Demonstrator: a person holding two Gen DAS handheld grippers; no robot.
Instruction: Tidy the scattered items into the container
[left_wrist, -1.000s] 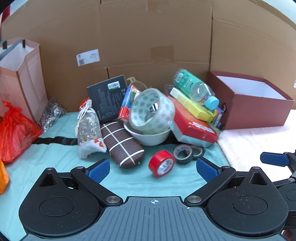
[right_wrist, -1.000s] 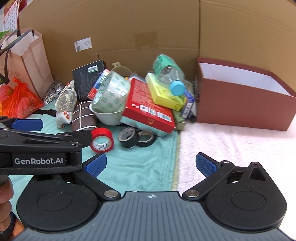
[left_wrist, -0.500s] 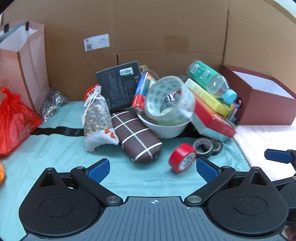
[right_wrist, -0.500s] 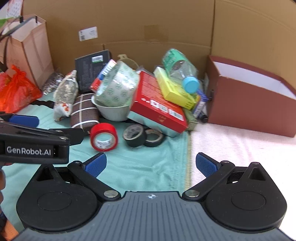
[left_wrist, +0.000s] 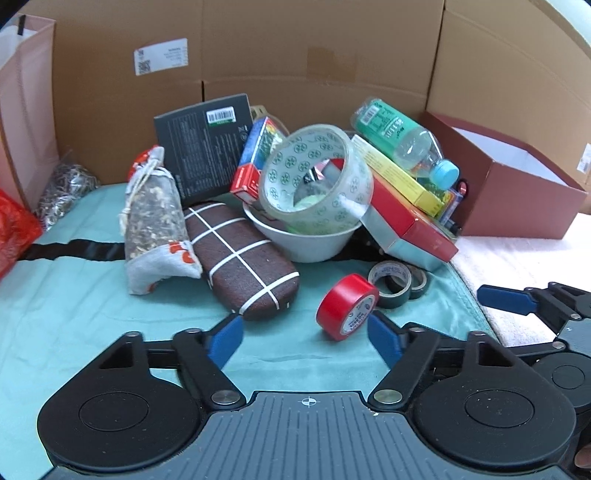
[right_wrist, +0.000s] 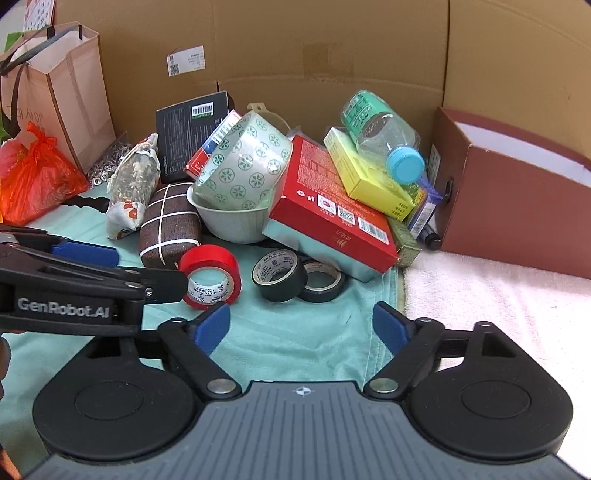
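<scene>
Now that I have dropped closer to the pile, both my left fingers (left_wrist: 306, 339) and right fingers (right_wrist: 302, 328) are closing on nothing, the red tape roll (left_wrist: 347, 307) nearest, the maroon box (right_wrist: 517, 206) unfilled.

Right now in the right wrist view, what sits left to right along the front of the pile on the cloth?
Orange plastic bag → brown checked case → red tape roll → black tape roll → red flat box → maroon container.
</scene>
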